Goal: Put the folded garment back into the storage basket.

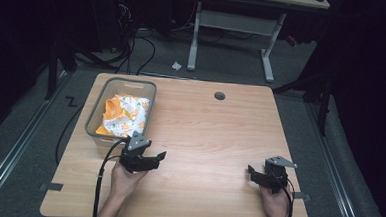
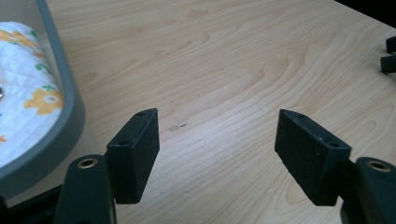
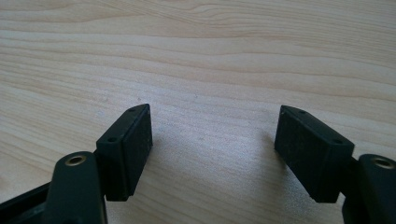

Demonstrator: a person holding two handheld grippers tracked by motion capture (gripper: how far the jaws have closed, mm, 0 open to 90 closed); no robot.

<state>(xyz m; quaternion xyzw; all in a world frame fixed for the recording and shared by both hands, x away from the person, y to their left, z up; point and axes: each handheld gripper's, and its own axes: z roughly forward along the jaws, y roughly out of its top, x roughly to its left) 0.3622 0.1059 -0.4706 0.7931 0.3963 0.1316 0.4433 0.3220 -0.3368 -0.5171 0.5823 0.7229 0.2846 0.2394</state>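
Two hands reach in from the bottom edge, each holding a black gripper over a pale wooden tabletop (image 1: 210,124). Left gripper (image 1: 161,157): jaws spread wide, holding nothing, just beside a grey basket (image 1: 92,126) near the tabletop's far left corner containing orange-and-white patterned cloth (image 1: 123,114). Right gripper (image 1: 250,170): jaws also spread wide, empty, low over bare wood, well apart from the basket.
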